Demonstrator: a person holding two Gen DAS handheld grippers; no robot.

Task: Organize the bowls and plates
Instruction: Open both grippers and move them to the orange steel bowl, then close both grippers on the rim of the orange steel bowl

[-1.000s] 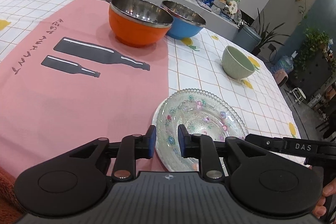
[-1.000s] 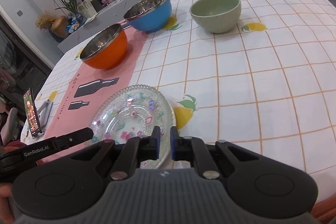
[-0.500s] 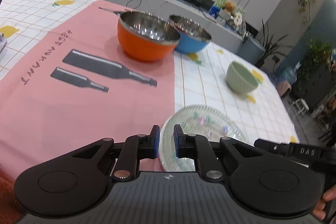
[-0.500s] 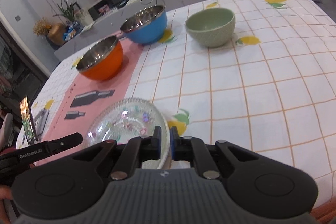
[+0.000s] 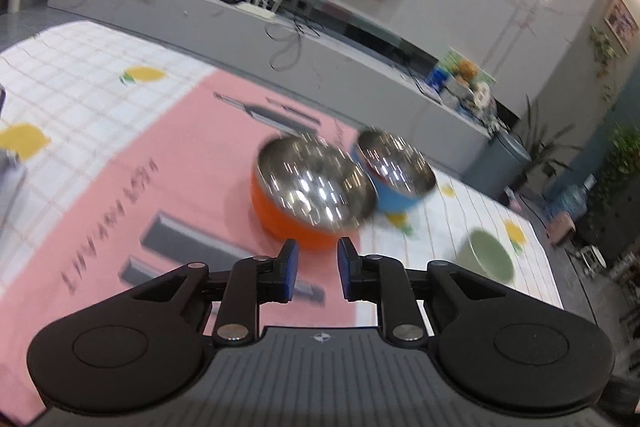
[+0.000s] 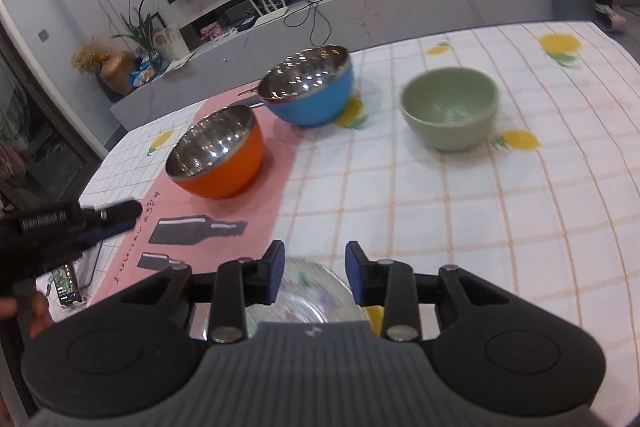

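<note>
An orange steel-lined bowl (image 5: 312, 195) stands on the pink mat, with a blue one (image 5: 396, 171) touching its far right side and a green bowl (image 5: 486, 257) further right. My left gripper (image 5: 317, 259) hovers just short of the orange bowl; its jaws are opening with nothing between them. In the right wrist view the orange bowl (image 6: 218, 155), blue bowl (image 6: 310, 91) and green bowl (image 6: 450, 113) stand ahead. My right gripper (image 6: 315, 265) is above the glass plate (image 6: 304, 295), its jaws opening and its pads clear of the rim. The left gripper (image 6: 128, 217) shows at the left.
A pink mat (image 5: 200, 167) with bottle prints covers the left part of the white lemon-print checked cloth (image 6: 520, 227). A phone on a stand (image 6: 66, 279) sits at the near left table edge. A long grey TV cabinet (image 5: 320, 35) runs beyond the far edge.
Both grippers rose and pulled back from the glass plate. The right jaws, shut at the plate's rim before, have parted. The left view swung up and the plate has left it.
</note>
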